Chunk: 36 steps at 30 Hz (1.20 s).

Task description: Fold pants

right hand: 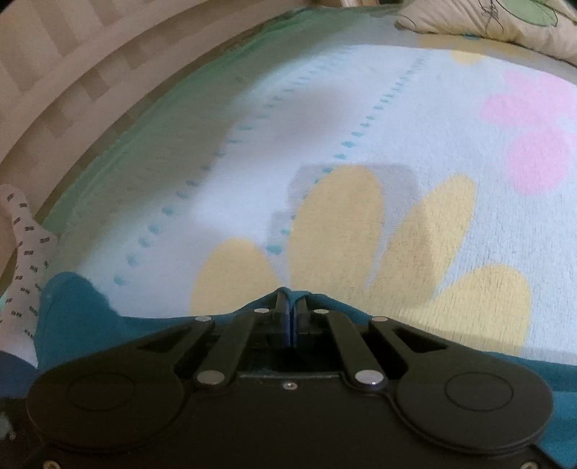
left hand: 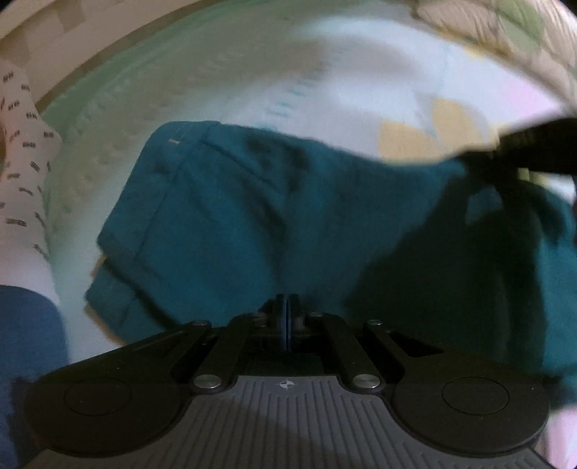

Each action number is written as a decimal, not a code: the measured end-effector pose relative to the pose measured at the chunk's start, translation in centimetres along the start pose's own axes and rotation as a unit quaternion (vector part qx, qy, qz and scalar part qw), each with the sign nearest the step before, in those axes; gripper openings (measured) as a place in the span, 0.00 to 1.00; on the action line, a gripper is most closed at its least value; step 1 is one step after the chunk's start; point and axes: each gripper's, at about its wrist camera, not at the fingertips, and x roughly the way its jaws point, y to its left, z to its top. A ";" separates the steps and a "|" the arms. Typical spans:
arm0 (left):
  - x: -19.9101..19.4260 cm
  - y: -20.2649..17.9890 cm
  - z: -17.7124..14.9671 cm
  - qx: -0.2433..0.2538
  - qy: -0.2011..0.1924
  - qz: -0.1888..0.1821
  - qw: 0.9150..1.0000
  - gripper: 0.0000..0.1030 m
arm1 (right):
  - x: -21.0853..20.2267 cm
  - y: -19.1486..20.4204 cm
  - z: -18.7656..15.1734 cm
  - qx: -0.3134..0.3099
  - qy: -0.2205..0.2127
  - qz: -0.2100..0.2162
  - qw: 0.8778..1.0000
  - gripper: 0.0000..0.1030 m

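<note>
- Fold under way: left gripper (left hand: 287,306) and right gripper (right hand: 291,306), jaws pressed together, each pinching teal pants (left hand: 223,202) above the blanket (right hand: 360,119).
- Next, likely: carry both pinched edges evenly across, lay flat.

A home bedroom: a bed (right hand: 360,119) with a flowered fleece blanket (right hand: 450,223) and a quilted pillow (right hand: 505,25).

Pants (left hand: 252,216): matt teal woven cloth; blanket (right hand: 414,234): fuzzy, napped fleece with printed petals; gripper (right hand: 289,310) links at 6 o'clock: matt black plastic, shiny metal rivets; pillow (right hand: 505,25): quilted cloth.
</note>
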 end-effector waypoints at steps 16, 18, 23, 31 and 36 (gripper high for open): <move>-3.9 -1.0 0.3 0.033 -0.033 0.030 0.998 0.02 | -6.3 0.0 -0.7 0.006 -0.051 -0.027 0.998 0.46; -4.4 -1.3 0.8 0.034 -0.040 0.028 0.998 0.02 | -8.0 -0.5 -1.2 0.019 -0.053 -0.019 0.998 0.46; -3.9 -2.5 1.0 0.053 -0.039 0.021 0.998 0.02 | -11.0 -1.1 -4.5 0.028 -0.025 -0.020 0.999 0.46; -0.8 -4.5 -1.2 0.080 0.011 0.014 0.997 0.02 | -10.6 -1.8 -13.0 0.041 0.070 -0.061 0.995 0.42; -0.5 -5.4 -2.4 0.104 -0.005 0.037 0.994 0.02 | -10.9 -0.6 -15.4 0.015 0.054 -0.089 0.995 0.41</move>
